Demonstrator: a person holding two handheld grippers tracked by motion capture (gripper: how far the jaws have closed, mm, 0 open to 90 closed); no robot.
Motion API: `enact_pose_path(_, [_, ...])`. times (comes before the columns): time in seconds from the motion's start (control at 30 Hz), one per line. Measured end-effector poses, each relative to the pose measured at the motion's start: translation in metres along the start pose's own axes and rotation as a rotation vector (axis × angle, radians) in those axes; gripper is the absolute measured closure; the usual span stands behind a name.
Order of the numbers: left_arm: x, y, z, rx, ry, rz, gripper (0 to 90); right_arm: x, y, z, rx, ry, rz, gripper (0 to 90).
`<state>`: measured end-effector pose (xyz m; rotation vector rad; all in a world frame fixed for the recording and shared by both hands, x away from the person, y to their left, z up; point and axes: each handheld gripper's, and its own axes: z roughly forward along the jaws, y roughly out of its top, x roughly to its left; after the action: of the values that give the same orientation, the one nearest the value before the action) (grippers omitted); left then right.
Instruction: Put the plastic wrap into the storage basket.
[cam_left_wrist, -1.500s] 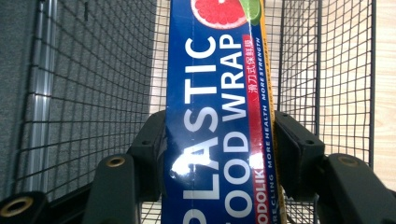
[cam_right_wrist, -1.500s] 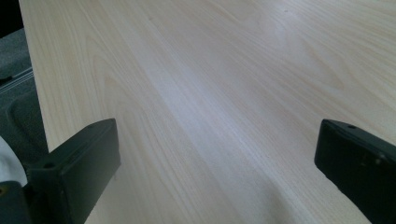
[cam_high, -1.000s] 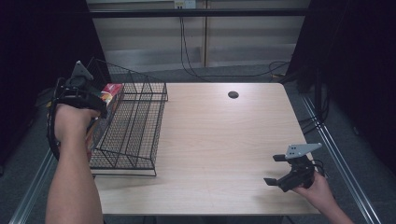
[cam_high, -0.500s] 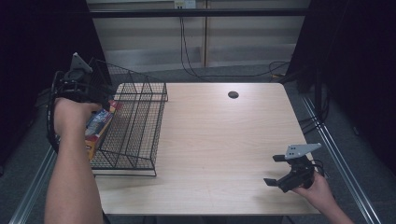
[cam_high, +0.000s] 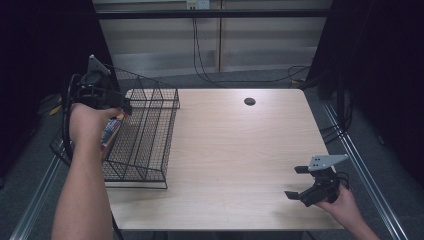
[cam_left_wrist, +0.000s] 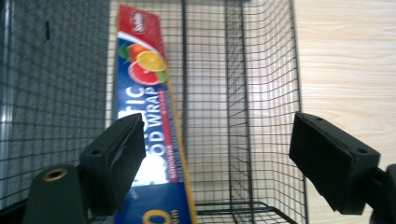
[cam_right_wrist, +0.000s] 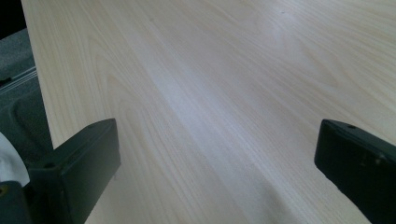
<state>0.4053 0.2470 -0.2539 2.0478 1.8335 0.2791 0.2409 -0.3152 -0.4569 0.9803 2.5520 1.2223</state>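
Now that the food wrap box (cam_left_wrist: 144, 116) has dropped from the left claw (cam_left_wrist: 219, 154) into the wire basket (cam_high: 145, 135), both claws gape empty; right claw (cam_high: 306, 182) idles well apart from the basket.

I see a pale wooden table (cam_high: 240, 150) with a small dark round hole (cam_high: 249, 101) near its far edge. Behind it, black cables (cam_high: 196, 50) hang down a light wall panel to the grey floor (cam_high: 260, 79). Black curtains (cam_high: 385, 60) flank both sides, and a metal rail (cam_high: 367, 175) runs along the table's right.
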Motion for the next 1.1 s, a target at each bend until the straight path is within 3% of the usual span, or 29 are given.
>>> enact_pose_path(0.17, [-0.015,0.002,0.0,-0.021,-0.047,0.045,15.2,0.0,0.001,0.0,0.005,0.005,0.006,0.0])
enact_pose_path(0.4, [-0.027,0.002,0.002,-0.051,-0.066,0.067,13.5,0.0,0.0,0.0,-0.002,-0.003,0.001,0.0])
enact_pose_path(0.63, [-0.048,0.003,0.008,-0.082,-0.111,0.121,12.8,0.001,0.0,-0.001,-0.003,-0.005,-0.002,0.0])
enact_pose_path(1.1, [-0.081,0.0,0.026,-0.085,-0.153,0.192,11.5,0.001,0.0,0.0,-0.001,0.0,0.0,0.0])
